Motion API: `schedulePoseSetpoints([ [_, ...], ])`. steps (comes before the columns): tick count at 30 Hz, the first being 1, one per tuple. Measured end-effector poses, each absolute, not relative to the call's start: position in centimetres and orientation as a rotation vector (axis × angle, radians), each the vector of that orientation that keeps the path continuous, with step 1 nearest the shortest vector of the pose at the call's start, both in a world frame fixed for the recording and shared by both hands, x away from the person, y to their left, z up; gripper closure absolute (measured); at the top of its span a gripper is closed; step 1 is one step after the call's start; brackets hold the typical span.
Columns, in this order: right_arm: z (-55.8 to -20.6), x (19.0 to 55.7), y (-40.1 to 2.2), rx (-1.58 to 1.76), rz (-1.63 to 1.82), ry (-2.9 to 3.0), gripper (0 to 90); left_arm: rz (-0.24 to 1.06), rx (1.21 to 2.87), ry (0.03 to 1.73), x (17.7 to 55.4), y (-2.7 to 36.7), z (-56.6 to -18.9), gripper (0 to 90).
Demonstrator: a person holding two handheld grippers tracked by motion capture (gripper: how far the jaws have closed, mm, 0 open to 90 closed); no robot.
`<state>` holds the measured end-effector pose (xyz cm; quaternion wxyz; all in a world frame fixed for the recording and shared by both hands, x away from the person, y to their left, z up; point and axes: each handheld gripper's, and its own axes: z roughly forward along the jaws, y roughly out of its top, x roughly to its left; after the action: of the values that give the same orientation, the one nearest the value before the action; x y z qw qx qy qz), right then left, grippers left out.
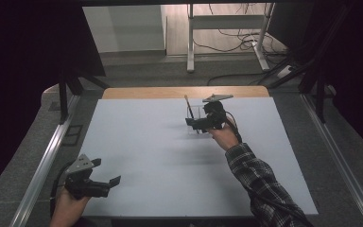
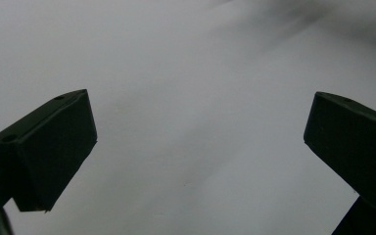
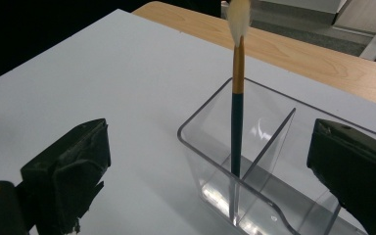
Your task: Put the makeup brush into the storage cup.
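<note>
- On my right gripper [image 3: 205,161] the jaws stand spread wide and pinch nothing; in the right gripper view the near corner of the clear holder [image 3: 235,196] sits between them, with no pad pressing on it.
- A brush [image 3: 236,127] stands nearly upright in the left compartment of that holder, white bristle tip up, gold band below the tip, dark handle down to the floor of the box.
- From above, the right gripper [image 1: 199,124] lies roughly level at the holder [image 1: 194,113], jaws pointing left; the hand [image 1: 222,135] grips it from the near right, and a plaid sleeve [image 1: 260,182] runs back to the near edge.
- The holder stands on the far middle part of the white table [image 1: 146,156].
- My left gripper [image 1: 108,182] rests at the near left corner, jaws spread and empty, pointing right, held by the left hand [image 1: 68,203].
- I can read no writing or label on anything.
</note>
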<state>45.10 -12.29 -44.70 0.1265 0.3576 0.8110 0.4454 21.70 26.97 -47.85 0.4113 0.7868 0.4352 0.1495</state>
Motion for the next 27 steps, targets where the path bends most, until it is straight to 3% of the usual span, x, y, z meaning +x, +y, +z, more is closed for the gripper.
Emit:
schedulePoseSetpoints([
  [27, -45.1, 43.2, -13.1, 0.996, 1.219, 2.423, 2.7, 0.386, 1.98, 1.097, 21.6, 26.9, -47.8, 0.0],
])
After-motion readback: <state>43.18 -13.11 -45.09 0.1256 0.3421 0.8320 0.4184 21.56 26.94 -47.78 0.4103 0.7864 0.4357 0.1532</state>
